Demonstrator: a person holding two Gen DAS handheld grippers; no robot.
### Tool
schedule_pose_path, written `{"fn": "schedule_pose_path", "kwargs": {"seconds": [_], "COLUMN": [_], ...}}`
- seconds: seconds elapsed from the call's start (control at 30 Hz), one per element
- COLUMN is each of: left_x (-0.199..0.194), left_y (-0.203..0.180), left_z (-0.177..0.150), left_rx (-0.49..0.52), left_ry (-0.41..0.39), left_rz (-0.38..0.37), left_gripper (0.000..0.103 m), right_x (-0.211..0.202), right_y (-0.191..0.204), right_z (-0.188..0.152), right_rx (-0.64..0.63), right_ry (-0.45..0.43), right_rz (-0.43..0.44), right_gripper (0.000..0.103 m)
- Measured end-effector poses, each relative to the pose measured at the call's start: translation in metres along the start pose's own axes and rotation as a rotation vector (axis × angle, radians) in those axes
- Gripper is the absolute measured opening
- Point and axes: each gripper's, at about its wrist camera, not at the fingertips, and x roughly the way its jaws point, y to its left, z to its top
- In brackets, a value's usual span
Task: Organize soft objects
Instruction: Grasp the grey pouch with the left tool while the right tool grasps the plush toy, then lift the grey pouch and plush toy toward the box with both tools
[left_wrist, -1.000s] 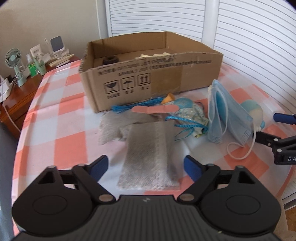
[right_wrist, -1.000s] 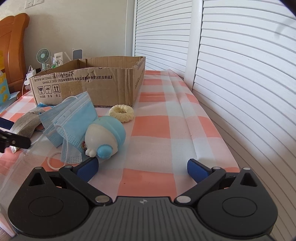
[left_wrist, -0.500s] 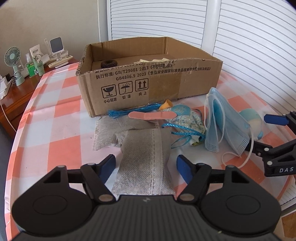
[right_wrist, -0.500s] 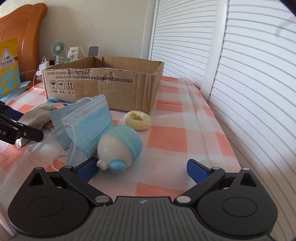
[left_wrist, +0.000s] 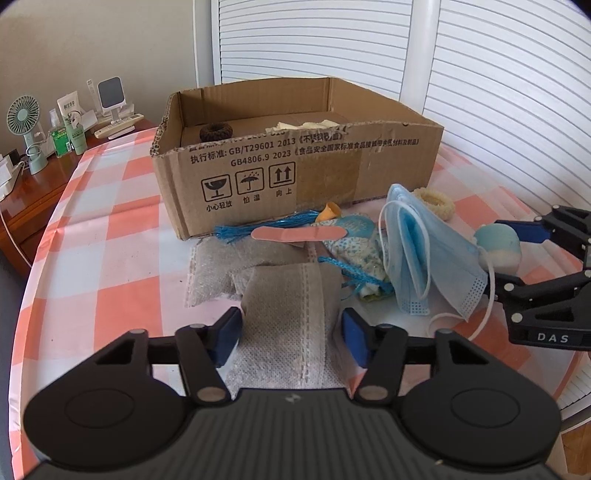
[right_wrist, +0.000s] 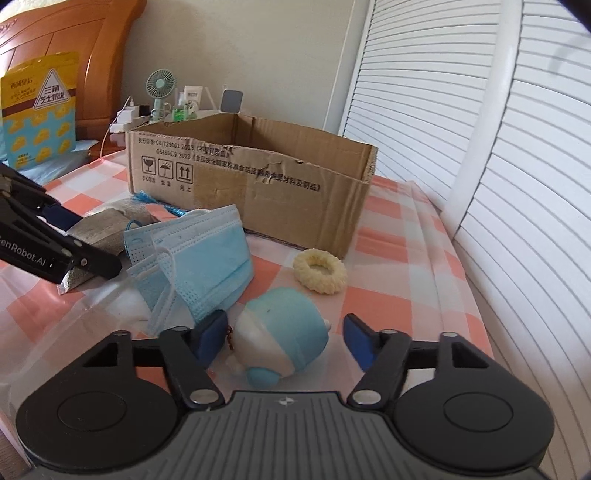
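Left gripper (left_wrist: 290, 338) closing astride grey sachet (left_wrist: 291, 317) in front of cardboard box (left_wrist: 295, 166); pads seemingly not yet pressing. Sachet soft, light, slumps; pinch mid-body. Right gripper (right_wrist: 282, 338) closing around squashy blue-white toy (right_wrist: 282, 336), right of sachet; take widest part.

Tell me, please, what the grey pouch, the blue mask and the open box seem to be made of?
Grey pouch: apparently non-woven fabric, matte, with a dimpled weave and stitched seams. Blue mask: likely pleated non-woven cloth with white elastic loops. Open box: corrugated cardboard, plain brown, with torn rims and a tape strip.
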Motion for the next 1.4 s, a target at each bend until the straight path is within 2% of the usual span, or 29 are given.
{"fn": "schedule_pose_path", "kwargs": {"seconds": [0.07, 0.23, 0.4, 0.9, 1.4], "left_x": [-0.001, -0.002, -0.008, -0.057, -0.085], "left_y": [0.001, 0.003, 0.004, 0.009, 0.008], "left_z": [0.0, 0.001, 0.003, 0.018, 0.074], "left_rx": [0.001, 0.003, 0.034, 0.155, 0.217], "left_ry": [-0.001, -0.001, 0.009, 0.029, -0.091], "left_rz": [-0.003, -0.017, -0.036, -0.119, -0.174], "left_gripper": [0.047, 0.038, 0.033, 0.031, 0.031], "right_x": [-0.001, -0.006, -0.015, -0.052, -0.068], "right_y": [0.002, 0.004, 0.0, -0.017, -0.029], "right_z": [0.001, 0.002, 0.005, 0.024, 0.059], "right_rx": [-0.011, -0.019, -0.021, -0.062, -0.07], "right_ry": [0.002, 0.006, 0.005, 0.003, -0.053], "right_rz": [0.009, 0.014, 0.008, 0.026, 0.017], "right_gripper": [0.062, 0.061, 0.061, 0.061, 0.061]}}
